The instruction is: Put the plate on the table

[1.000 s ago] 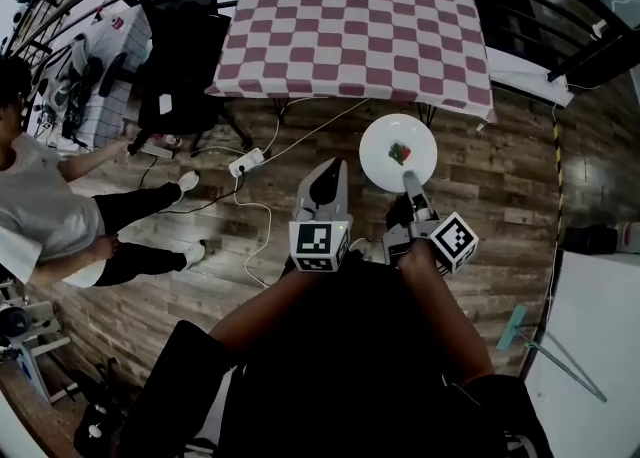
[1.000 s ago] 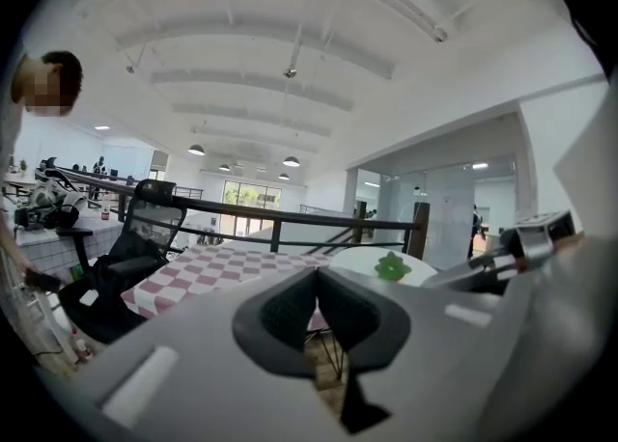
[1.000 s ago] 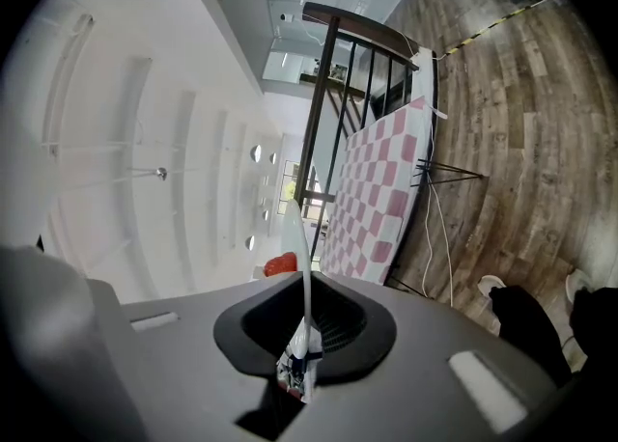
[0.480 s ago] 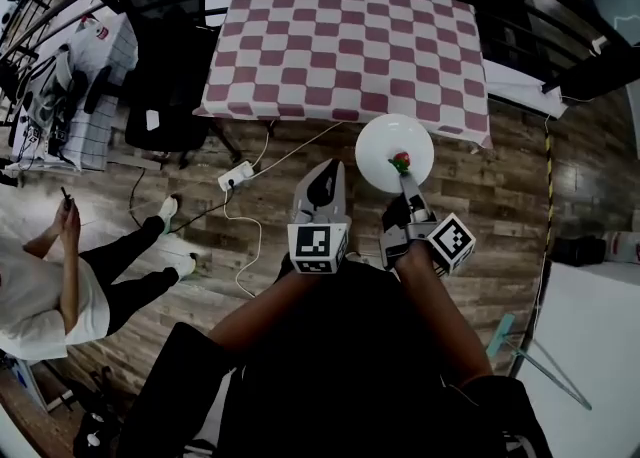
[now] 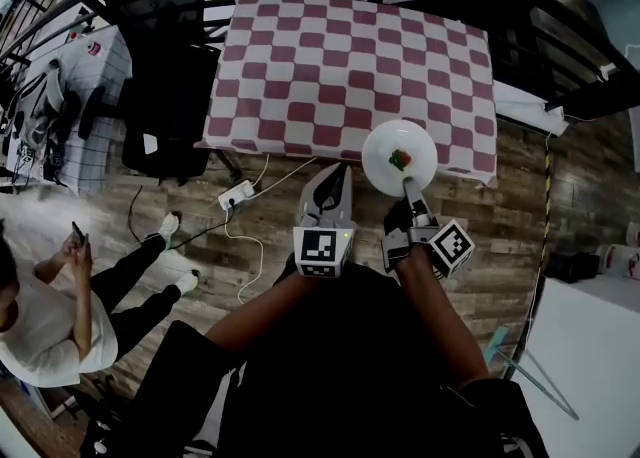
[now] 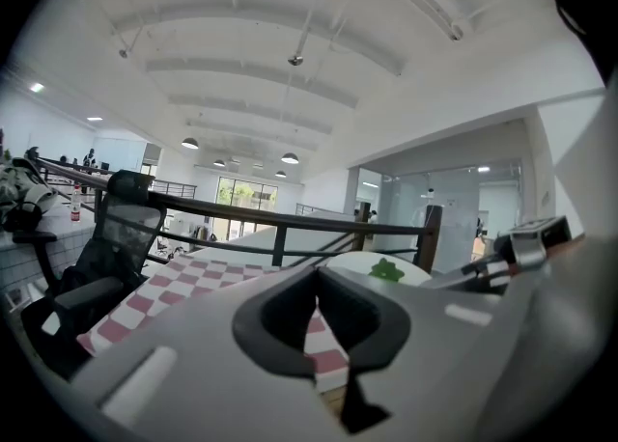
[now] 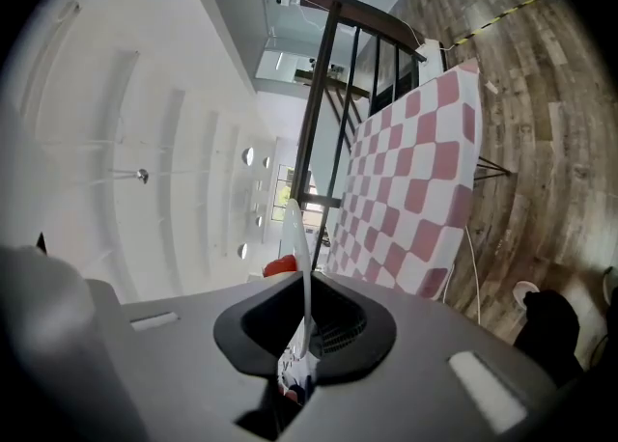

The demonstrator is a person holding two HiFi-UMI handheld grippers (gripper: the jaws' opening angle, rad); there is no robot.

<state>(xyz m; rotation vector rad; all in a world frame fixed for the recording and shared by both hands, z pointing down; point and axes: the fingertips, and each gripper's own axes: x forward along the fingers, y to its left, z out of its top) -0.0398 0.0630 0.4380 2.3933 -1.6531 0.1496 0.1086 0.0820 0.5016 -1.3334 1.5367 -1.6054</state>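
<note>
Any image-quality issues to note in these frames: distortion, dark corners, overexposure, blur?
Head view: heavy fisheye, the table edges bow and corners darken; the white plate looks slightly overexposed. Left gripper view: black vignette, bright ceiling, the left gripper soft up close. Right gripper view: scene tilted, black corners; the plate's rim pinched in the right gripper is blurred.

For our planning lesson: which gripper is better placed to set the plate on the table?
Right. The right gripper clamps the white plate by its rim, over the edge of the checkered table; the left gripper is shut, empty.
</note>
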